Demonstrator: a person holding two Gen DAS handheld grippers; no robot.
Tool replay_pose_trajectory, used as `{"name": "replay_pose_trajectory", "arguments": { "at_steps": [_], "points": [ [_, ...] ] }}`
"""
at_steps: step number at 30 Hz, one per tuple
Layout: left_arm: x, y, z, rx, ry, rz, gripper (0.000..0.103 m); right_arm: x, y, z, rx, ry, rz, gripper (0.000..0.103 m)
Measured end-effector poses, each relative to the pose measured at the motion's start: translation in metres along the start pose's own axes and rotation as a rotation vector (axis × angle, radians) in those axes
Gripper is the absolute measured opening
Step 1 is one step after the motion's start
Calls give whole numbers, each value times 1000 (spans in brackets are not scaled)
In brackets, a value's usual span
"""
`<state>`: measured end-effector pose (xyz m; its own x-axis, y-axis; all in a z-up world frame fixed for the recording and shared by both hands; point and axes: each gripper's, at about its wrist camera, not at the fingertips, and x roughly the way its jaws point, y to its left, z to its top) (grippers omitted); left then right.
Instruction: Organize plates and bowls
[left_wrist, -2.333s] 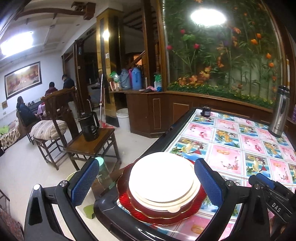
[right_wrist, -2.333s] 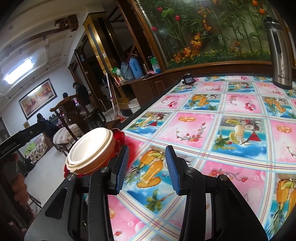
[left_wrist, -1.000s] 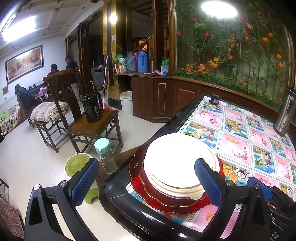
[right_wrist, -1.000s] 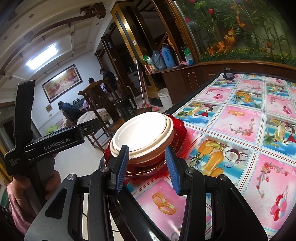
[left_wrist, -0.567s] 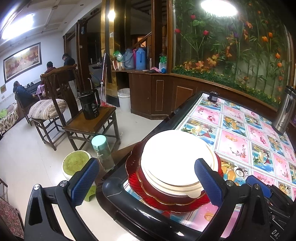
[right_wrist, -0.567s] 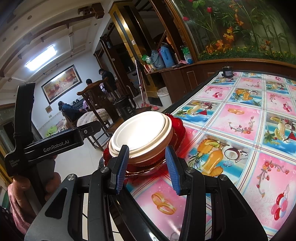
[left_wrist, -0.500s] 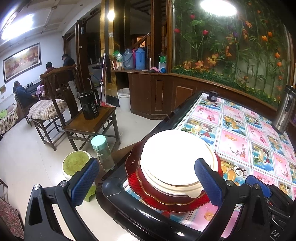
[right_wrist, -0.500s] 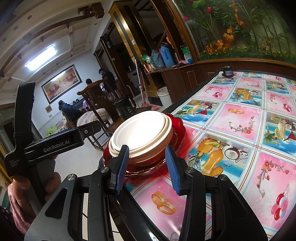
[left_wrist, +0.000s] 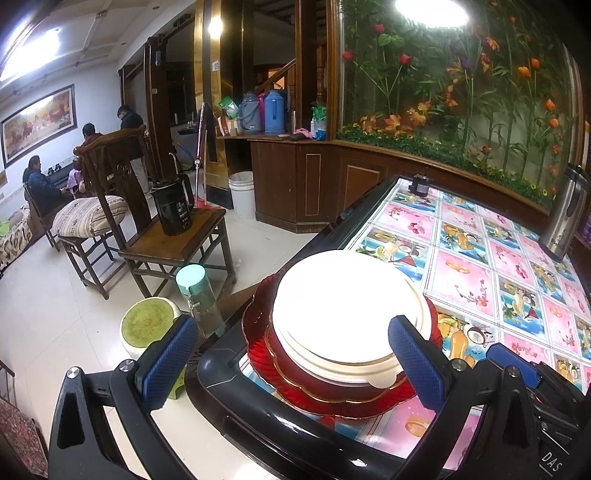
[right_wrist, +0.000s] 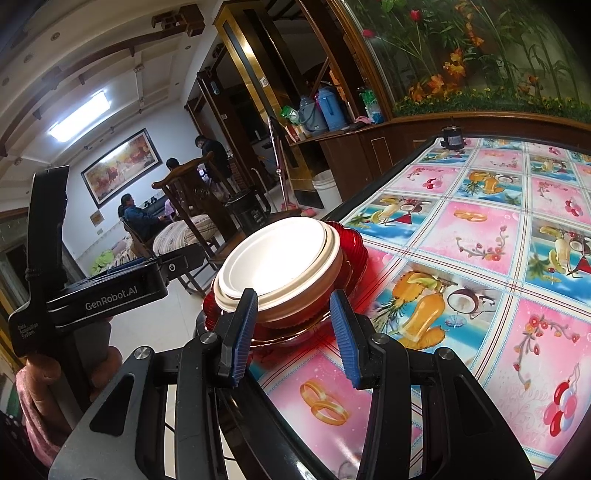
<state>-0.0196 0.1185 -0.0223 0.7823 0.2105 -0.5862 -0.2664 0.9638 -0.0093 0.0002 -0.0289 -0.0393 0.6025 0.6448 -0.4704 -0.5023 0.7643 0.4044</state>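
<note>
Stack: white plates (left_wrist: 347, 306) lie on a dark red bowl (left_wrist: 314, 380), and this sits on a red glass plate (left_wrist: 332, 406), all at the corner of the bench (left_wrist: 480, 280)
Bench: it has a dark rounded edge and a cloth with pink and blue fruit squares
Left claw (left_wrist: 295, 365): jaws stand wide, one blue pad (left_wrist: 166, 363) out past the bench edge over the floor, the other pad (left_wrist: 415, 363) in front of the right rim of the stack; whether this pad touches the plates I cannot tell
Stack from left claw: straight ahead, between the two pads and a little beyond them
Right claw (right_wrist: 293, 330): jaws narrow but not closed, nothing between them
Stack from right claw: just ahead of the tips and a little to the left; the left pad (right_wrist: 242, 334) overlaps the white rim in the view, contact is not clear
Hand (right_wrist: 55, 384): it holds the left claw body, to the left of the right claw
Steel flask (left_wrist: 563, 214): upright on the bench, far ahead and right of the left claw
Black kettle (left_wrist: 171, 208): on a wooden chair (left_wrist: 166, 247), ahead and left of the left claw
Green-capped bottle (left_wrist: 194, 291): beside the bench corner, near the left pad
</note>
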Motion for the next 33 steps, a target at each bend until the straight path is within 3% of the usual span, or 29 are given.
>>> {"name": "replay_pose_trajectory", "arguments": {
  "at_steps": [33],
  "points": [
    [7,5,-5,-7,30,-13,103,4,1,-3,1,14,1,41]
  ]
}}
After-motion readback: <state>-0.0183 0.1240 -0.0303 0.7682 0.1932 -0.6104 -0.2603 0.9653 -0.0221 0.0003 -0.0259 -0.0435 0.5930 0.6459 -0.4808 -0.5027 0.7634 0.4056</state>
